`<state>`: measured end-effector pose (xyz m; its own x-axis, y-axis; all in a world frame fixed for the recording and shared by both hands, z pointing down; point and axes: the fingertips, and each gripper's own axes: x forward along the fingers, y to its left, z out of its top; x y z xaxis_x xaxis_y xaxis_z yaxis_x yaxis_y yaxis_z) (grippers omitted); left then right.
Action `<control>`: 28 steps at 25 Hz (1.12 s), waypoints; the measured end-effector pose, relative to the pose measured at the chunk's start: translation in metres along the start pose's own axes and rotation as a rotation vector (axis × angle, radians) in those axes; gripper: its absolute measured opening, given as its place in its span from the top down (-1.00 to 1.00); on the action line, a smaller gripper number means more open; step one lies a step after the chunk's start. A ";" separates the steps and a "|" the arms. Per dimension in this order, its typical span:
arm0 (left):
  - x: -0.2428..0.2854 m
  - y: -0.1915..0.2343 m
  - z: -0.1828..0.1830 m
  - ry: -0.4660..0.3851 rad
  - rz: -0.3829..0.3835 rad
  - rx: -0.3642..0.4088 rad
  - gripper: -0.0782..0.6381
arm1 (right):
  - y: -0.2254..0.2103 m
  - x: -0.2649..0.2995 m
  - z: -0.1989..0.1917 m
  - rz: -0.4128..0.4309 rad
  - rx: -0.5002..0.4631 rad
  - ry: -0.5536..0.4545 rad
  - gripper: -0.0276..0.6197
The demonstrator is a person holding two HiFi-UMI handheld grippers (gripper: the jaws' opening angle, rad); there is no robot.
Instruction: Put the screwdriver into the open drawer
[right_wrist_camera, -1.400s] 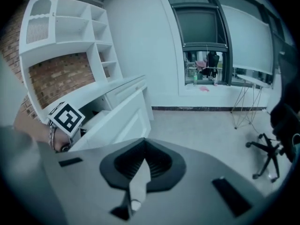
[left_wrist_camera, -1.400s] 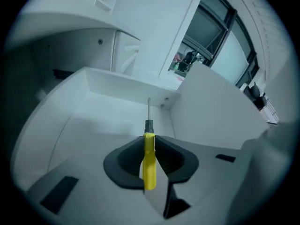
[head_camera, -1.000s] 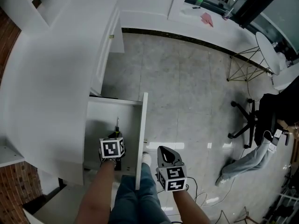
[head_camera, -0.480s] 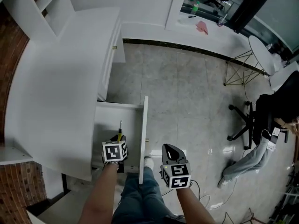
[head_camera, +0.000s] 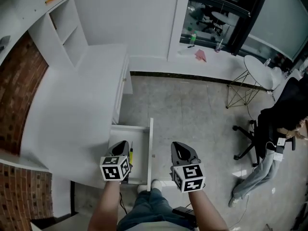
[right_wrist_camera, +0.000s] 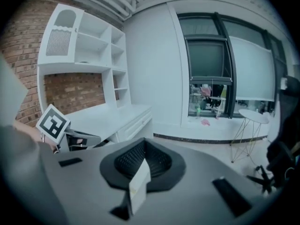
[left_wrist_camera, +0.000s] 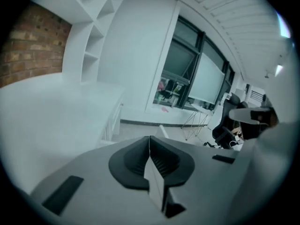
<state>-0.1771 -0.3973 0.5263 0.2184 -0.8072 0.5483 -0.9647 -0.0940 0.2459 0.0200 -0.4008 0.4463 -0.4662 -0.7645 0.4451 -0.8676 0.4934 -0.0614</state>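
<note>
The screwdriver (head_camera: 130, 156), with a yellow-and-black handle, lies inside the open white drawer (head_camera: 140, 139) under the desk, partly hidden by my left gripper. My left gripper (head_camera: 120, 145) hovers above the drawer's left side, apart from the tool, with its jaws shut and nothing between them (left_wrist_camera: 149, 138). To the right of the drawer front (head_camera: 150, 150), my right gripper (head_camera: 178, 146) hangs over the floor, likewise shut and empty (right_wrist_camera: 144, 142). The left gripper's marker cube (right_wrist_camera: 52, 123) shows in the right gripper view.
A white curved desk (head_camera: 72, 109) with shelves (head_camera: 62, 18) and a brick wall fills the left. A black office chair (head_camera: 252, 129) and a wire-legged white table (head_camera: 257, 71) stand at the right. The person's legs (head_camera: 154, 208) are below the drawer.
Both grippers have risen from drawer level. The left gripper has come up off the screwdriver, which stays in the drawer. The head view has tilted up toward the shelves and window.
</note>
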 end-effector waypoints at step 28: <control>-0.220 -0.100 0.211 -0.753 -0.025 0.426 0.74 | 0.039 -0.156 0.194 -0.017 -0.251 -0.584 0.89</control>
<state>-0.1597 -0.3328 0.2124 0.2305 -0.9588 -0.1662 -0.9666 -0.2059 -0.1524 0.0251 -0.3424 0.2013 -0.5320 -0.8381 -0.1205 -0.8416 0.5077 0.1844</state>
